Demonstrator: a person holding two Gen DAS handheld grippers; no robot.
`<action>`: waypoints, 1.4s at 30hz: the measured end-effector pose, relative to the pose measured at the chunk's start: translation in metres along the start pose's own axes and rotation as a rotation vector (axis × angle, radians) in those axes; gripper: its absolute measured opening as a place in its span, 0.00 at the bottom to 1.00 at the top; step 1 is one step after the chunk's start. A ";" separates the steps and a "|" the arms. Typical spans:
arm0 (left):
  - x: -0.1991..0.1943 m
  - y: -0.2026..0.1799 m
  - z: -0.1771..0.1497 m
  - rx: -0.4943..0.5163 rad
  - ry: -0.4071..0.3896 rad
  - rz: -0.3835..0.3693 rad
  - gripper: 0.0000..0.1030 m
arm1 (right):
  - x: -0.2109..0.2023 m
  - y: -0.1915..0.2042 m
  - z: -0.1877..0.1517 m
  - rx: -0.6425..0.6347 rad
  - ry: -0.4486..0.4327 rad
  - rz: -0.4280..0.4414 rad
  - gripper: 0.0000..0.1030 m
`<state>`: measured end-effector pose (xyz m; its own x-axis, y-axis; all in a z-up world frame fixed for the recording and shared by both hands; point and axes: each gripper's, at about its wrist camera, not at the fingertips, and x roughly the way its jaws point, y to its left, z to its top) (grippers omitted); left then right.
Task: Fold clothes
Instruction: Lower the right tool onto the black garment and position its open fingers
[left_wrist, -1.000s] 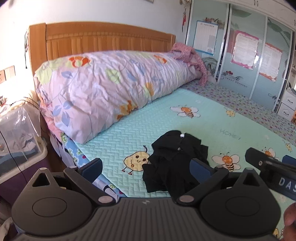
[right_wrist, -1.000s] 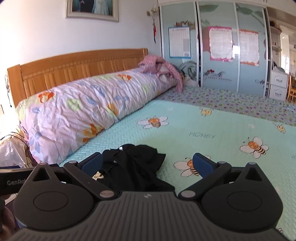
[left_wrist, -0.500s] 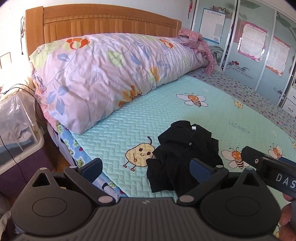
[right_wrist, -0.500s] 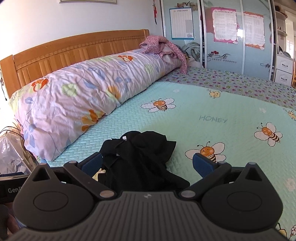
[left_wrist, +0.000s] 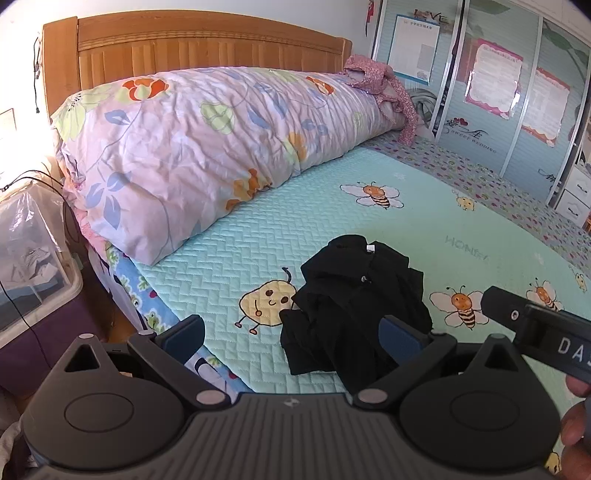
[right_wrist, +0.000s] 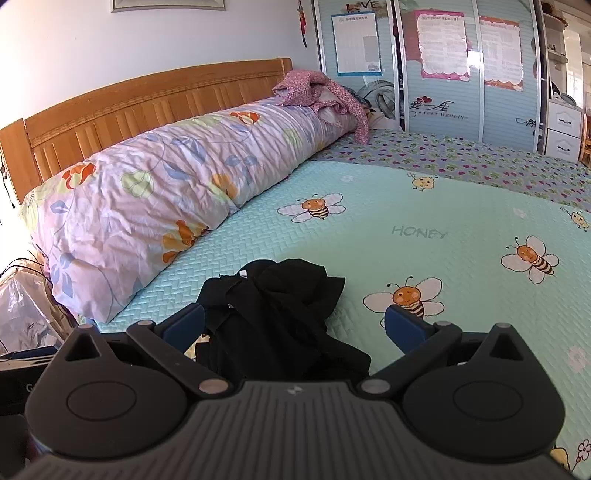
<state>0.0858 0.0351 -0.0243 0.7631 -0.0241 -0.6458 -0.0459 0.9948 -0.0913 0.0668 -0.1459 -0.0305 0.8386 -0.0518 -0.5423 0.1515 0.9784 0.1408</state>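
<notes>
- The left gripper (left_wrist: 291, 338) has its jaws spread wide, with nothing between the blue pads.
- A crumpled black garment (left_wrist: 354, 302) lies on the mint bee-print bedspread (left_wrist: 258, 254), just ahead of the left jaws and toward the right-hand pad, which overlaps its near edge in this view; whether they touch cannot be told.
- A small white label shows at the far end of the garment's heap.
- The right gripper (right_wrist: 308, 326) also has its jaws spread wide and holds nothing.
- In the right wrist view the same black garment (right_wrist: 277, 306) sits between the jaws, closer to the left-hand pad, its near folds running under the gripper body.
- The body of the right gripper (left_wrist: 535, 328) reaches in from the right of the left jaws, beside the garment.
- A long floral pillow (left_wrist: 207, 147) lies well beyond both jaws against the wooden headboard (left_wrist: 192, 48).
- A clear plastic bin (left_wrist: 33, 258) stands off the bed, left of the left jaws.
</notes>
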 end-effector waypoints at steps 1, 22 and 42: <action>0.001 -0.001 -0.001 0.002 0.004 0.004 1.00 | 0.001 -0.001 -0.001 0.000 0.006 -0.005 1.00; 0.092 0.004 -0.002 0.022 0.259 0.026 0.98 | 0.093 0.002 -0.009 0.001 0.363 -0.101 1.00; 0.084 -0.021 -0.008 0.029 0.284 -0.028 0.96 | 0.085 -0.001 -0.003 0.005 0.319 -0.098 1.00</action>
<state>0.1461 0.0115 -0.0825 0.5521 -0.0744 -0.8304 -0.0054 0.9957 -0.0928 0.1364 -0.1503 -0.0788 0.6140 -0.0799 -0.7852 0.2268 0.9708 0.0786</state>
